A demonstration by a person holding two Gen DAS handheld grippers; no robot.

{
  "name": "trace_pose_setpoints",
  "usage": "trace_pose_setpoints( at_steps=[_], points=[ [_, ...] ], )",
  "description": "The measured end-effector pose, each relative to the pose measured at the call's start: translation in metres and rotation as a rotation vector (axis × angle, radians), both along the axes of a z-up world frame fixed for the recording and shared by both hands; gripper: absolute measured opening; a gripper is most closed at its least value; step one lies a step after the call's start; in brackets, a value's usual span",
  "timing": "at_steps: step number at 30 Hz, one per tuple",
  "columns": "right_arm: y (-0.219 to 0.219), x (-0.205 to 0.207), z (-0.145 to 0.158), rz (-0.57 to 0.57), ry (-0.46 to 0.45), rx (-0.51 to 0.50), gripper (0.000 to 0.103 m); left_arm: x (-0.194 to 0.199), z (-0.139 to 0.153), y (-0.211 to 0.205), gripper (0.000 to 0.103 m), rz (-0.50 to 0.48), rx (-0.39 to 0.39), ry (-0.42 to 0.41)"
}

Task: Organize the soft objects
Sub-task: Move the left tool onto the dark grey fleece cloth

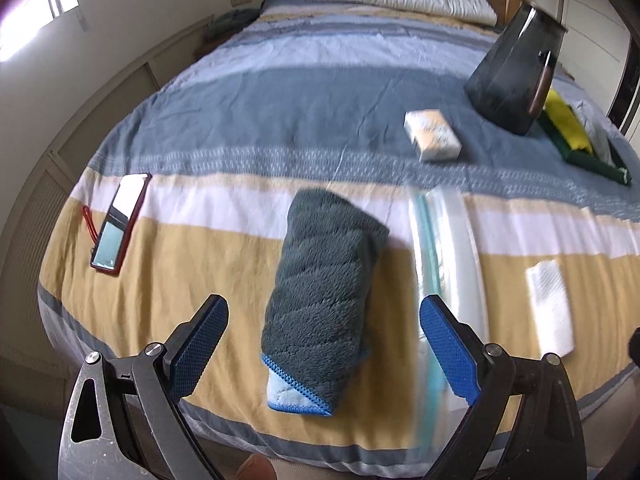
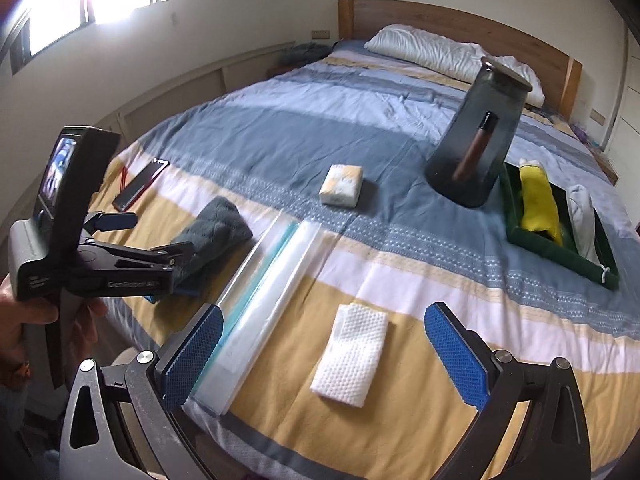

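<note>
**Left tool lined up on folded grey towel; nothing gripped yet**

The left tool point(image 1: 324, 344) stands wide open over the near edge of the bed point(image 1: 320, 92), its blue pads either side of the folded grey towel point(image 1: 324, 280), not touching it. The right tool point(image 2: 322, 354) is likewise spread, empty, above the folded white cloth point(image 2: 352, 354). A green tray point(image 2: 556, 244) far right on the bed already holds a yellow cloth point(image 2: 538, 202) and a pale grey one point(image 2: 582, 216); it is judged the destination.

Recommended method: lower the left tool until both pads bracket the towel across its narrow width, close on all layers at mid-length so the fold does not open, then lift clear of the clear plastic bag point(image 2: 264, 292) lying just beside it.

Limits of observation: the left view is motion-blurred. The dark jug point(image 2: 476, 140) masks the tray's near corner. Free space in the tray cannot be confirmed. The contents of the small packet point(image 2: 342, 184) are unreadable.
</note>
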State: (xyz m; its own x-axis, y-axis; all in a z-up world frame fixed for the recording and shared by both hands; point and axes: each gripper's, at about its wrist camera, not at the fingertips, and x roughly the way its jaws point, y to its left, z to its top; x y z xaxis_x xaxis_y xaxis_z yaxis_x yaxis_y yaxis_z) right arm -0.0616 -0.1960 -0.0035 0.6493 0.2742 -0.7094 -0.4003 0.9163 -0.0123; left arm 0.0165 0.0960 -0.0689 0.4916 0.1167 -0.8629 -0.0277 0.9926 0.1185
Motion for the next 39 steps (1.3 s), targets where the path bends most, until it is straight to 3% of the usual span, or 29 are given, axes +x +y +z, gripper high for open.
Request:
trace_pose_setpoints(
  at_steps=[19, 39],
  points=[
    [0.006, 0.027, -0.048, -0.040, 0.109, -0.010, 0.103, 0.026, -0.053, 0.015, 0.094, -0.018, 0.010, 0.108],
    [0.011, 0.039, -0.070, -0.044, 0.147, -0.023, 0.103, 0.037, -0.075, 0.020, 0.094, -0.035, 0.006, 0.146]
  ],
)
